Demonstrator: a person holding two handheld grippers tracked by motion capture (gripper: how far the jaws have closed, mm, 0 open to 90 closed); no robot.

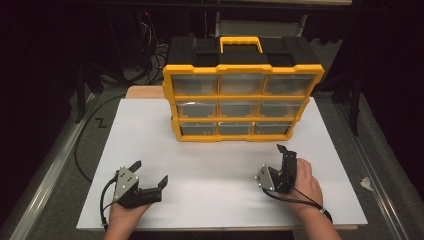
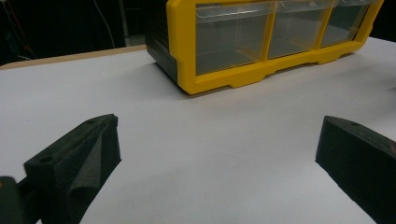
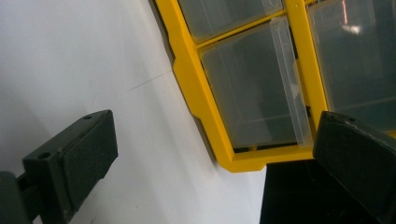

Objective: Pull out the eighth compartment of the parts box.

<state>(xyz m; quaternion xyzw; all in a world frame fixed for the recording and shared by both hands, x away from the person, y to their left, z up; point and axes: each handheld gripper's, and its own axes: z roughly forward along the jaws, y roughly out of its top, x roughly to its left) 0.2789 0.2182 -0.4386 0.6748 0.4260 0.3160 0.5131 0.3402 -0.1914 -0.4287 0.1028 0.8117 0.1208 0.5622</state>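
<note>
Both grippers, left (image 1: 150, 172) and right (image 1: 281, 165), wide, empty. Organizer (image 1: 242, 95) looks rigid, bulky; I'd grab the handle (image 1: 241, 43).

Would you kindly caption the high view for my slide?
Two open hand-held grippers, left gripper and right gripper, rest before a yellow drawer organizer.

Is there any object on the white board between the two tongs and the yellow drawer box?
Nothing visible stands in the way. The left tongs and the right tongs both hover open over the bare white board, in front of the yellow drawer box. The board between them and the box's bottom drawers is free of objects.
</note>
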